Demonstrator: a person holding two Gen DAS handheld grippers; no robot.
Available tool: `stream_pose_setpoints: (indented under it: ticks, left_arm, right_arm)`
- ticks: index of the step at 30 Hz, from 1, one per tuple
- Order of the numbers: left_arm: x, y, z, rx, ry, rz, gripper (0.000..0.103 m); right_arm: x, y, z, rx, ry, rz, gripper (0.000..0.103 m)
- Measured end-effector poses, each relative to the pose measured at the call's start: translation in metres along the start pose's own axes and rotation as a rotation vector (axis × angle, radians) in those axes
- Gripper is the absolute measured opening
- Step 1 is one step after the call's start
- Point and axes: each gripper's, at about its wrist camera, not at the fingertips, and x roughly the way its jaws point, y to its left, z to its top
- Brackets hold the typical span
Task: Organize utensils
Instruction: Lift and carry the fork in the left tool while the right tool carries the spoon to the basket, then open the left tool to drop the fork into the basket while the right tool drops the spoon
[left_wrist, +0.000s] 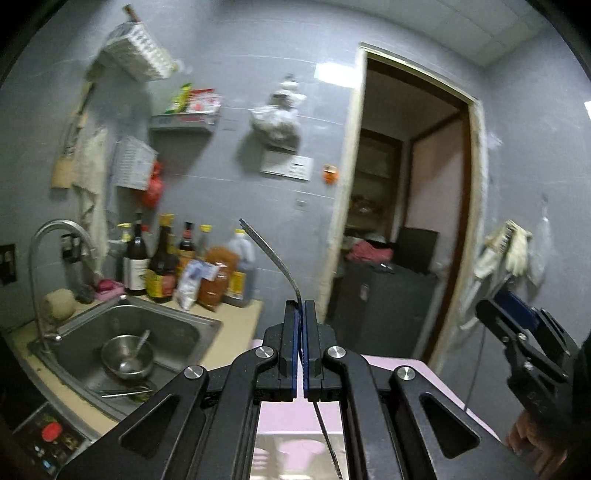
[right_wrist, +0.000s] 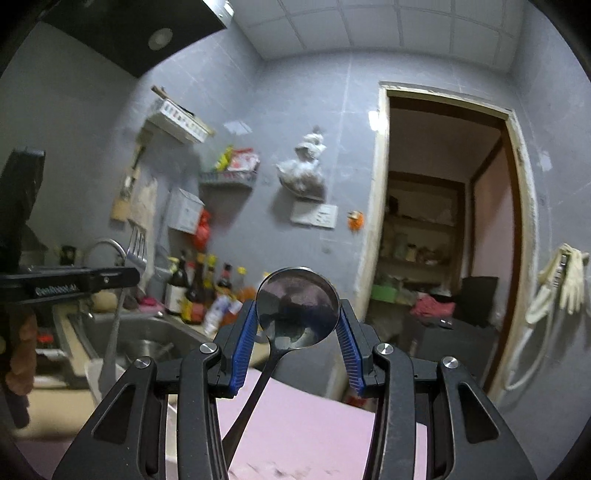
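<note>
While both utensils are lifted clear of the pink surface (right_wrist: 314, 424), the spoon (right_wrist: 297, 308) sits with its bowl wedged between the blue pads of my right gripper (right_wrist: 297, 321), jaws partly apart and clamped on the bowl's edges, handle hanging toward 7 o'clock. My left gripper (left_wrist: 300, 332) is fully together on the fork (left_wrist: 273, 254), pinched at the neck; its tines rise toward 11 o'clock.

Surroundings: sink (left_wrist: 177, 325) with a steel bowl (left_wrist: 127, 356) at 8 o'clock in the left view, sauce bottles (left_wrist: 166, 258) behind it, doorway (left_wrist: 410, 206) at 2 o'clock.

Risk, my judgement: the spoon bowl is round and smooth, so it could pivot or slip out under its own handle weight. The fork's thin neck may twist in the pads if swung fast.
</note>
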Motion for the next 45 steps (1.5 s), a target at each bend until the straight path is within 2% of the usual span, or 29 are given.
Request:
stream_pose_setpoints:
  ticks: [2,6,12,21,28,31,34,35,37,39,45]
  left_arm:
    - [0.005,0.016,0.001,-0.022,-0.002,0.038,0.0]
    - [0.015,0.034,-0.007,-0.004,0.024,0.103,0.0]
    - [0.029,0.039,-0.033,0.046,0.074,0.153,0.0]
    - [0.038,0.035,-0.07,0.043,0.175,0.124,0.0]
    - [0.033,0.034,-0.075,-0.009,0.257,0.042,0.002]
    - [0.026,0.03,-0.074,-0.01,0.261,0.038,0.008]
    - [0.015,0.027,-0.072,-0.031,0.239,0.031,0.03]
    - [0.012,0.027,-0.07,-0.047,0.227,0.027,0.034]
    - [0.007,0.026,-0.066,-0.063,0.21,0.027,0.034]
    - [0.003,0.023,-0.061,-0.06,0.199,0.031,0.037]
    - [-0.011,0.005,-0.048,-0.054,0.133,0.017,0.059]
  right_arm:
    - [0.008,0.011,0.002,0.009,-0.02,0.019,0.04]
    - [0.028,0.03,0.003,0.006,-0.023,0.061,0.04]
    - [0.046,0.048,-0.022,-0.037,0.05,0.107,0.04]
    - [0.054,0.056,-0.065,-0.039,0.189,0.151,0.04]
    - [0.052,0.054,-0.084,-0.008,0.278,0.203,0.041]
    - [0.049,0.054,-0.084,0.005,0.287,0.217,0.047]
    - [0.045,0.052,-0.08,0.027,0.287,0.233,0.051]
    - [0.044,0.051,-0.078,0.036,0.283,0.235,0.054]
    - [0.039,0.045,-0.072,0.07,0.265,0.247,0.056]
    - [0.036,0.04,-0.065,0.095,0.247,0.248,0.063]
    - [0.016,0.014,-0.043,0.169,0.183,0.191,0.08]
